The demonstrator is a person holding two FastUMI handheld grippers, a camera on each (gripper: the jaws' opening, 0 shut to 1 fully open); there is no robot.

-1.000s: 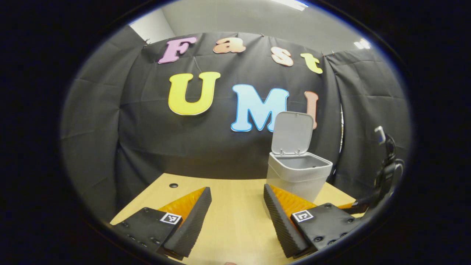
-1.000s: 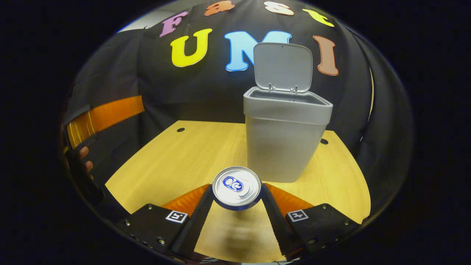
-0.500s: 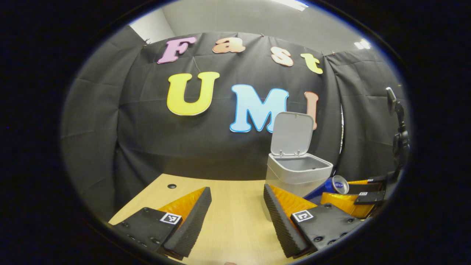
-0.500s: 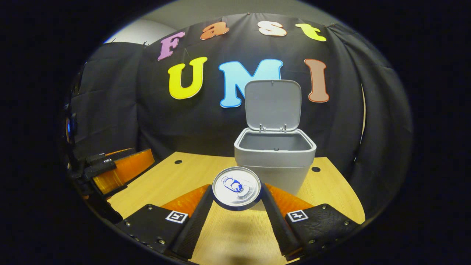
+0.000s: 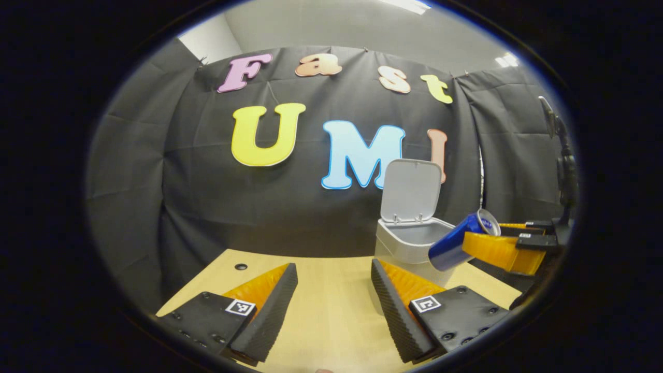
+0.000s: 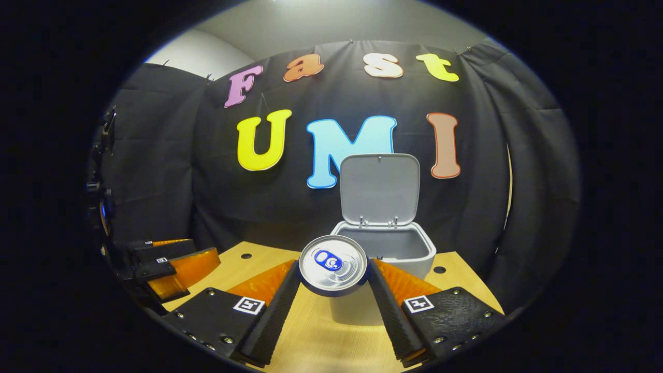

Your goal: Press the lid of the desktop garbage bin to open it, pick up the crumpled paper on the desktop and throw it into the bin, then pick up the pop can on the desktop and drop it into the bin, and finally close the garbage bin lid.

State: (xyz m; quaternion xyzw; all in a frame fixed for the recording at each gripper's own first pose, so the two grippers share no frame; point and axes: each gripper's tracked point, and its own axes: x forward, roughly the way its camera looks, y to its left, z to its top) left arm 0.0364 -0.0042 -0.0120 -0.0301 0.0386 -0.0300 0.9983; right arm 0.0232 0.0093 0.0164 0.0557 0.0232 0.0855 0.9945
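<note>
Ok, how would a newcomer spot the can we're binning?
Find the wooden table and the grey bin on it, lid up. Just before the bin's rim, the pop can sits clamped in the right gripper: blue, with a silver top.

Even, moderately bright light from ceiling fixtures (image 5: 409, 5) above — soft shadows on the table (image 6: 311, 336), a mild sheen on the pop can (image 6: 333, 264) top. Strong fisheye bending at the edges; focus sharp throughout.
</note>
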